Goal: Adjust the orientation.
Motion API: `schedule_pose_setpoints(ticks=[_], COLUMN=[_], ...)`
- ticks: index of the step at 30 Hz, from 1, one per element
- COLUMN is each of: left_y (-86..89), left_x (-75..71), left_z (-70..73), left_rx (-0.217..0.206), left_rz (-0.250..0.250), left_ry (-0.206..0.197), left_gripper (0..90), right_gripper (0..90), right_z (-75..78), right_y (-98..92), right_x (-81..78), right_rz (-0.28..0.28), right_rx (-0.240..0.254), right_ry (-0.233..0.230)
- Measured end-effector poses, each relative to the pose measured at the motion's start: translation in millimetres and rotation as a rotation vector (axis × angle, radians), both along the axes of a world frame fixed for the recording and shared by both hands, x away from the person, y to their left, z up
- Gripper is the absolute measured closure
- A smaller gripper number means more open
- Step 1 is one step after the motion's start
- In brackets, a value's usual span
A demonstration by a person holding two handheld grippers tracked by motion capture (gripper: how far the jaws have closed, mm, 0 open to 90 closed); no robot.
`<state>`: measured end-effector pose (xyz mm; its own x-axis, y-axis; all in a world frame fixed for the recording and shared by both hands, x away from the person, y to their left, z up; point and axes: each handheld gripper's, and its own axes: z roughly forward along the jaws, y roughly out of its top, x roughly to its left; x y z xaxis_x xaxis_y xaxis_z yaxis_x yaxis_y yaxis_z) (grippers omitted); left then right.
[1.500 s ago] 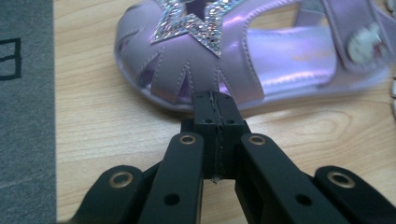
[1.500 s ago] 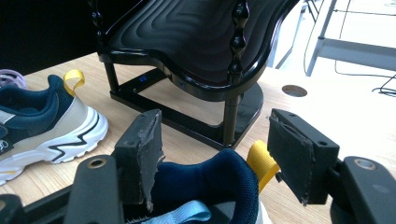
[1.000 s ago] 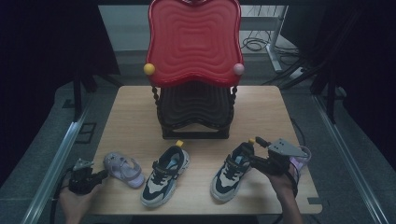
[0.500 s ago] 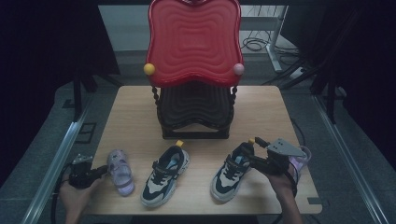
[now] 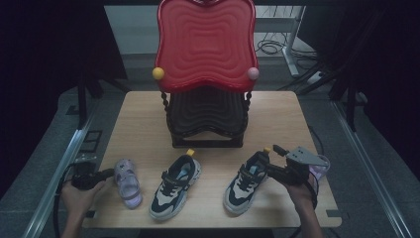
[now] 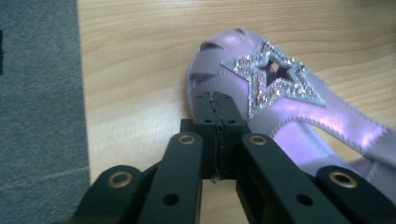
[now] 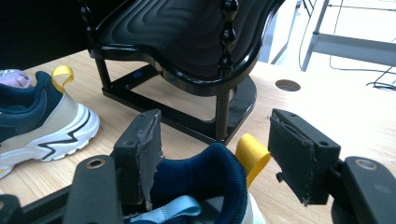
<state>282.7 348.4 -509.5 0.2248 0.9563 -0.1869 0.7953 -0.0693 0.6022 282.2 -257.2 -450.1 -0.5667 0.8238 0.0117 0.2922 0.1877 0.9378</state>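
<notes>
The sandal [image 6: 280, 116] is being nudged by the pressed-together left gripper [image 6: 215, 100], while the right gripper [image 7: 215, 154], spread around the sneaker's [image 5: 246, 186] heel, must next be closed.

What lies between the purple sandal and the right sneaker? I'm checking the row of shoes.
In the high view, the other sneaker lies between the purple sandal and the right sneaker, with bare table either side.
</notes>
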Motion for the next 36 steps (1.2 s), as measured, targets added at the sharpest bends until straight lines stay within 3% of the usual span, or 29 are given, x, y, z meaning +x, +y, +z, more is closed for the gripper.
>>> schedule_pose_setpoints(ticks=[5, 18, 36], left_y=[-6.2, -10.2, -22.5], left_x=[16.0, 31.4, 47.1], left_z=[4.9, 6.7, 9.2], left_rx=[0.031, 0.04, 0.041], left_rz=[-0.023, -0.065, -0.096], left_ry=[0.029, 0.052, 0.048], left_gripper=[89.9, 89.9, 89.3], right_gripper=[35.6, 35.6, 35.6], right_z=[-0.3, -2.0, -3.7], right_y=[-1.8, 0.1, 0.2], right_x=[0.5, 1.0, 0.4], right_rz=[-0.006, -0.004, -0.007], right_rx=[-0.001, -0.007, -0.014], right_ry=[-0.001, 0.004, 0.01])
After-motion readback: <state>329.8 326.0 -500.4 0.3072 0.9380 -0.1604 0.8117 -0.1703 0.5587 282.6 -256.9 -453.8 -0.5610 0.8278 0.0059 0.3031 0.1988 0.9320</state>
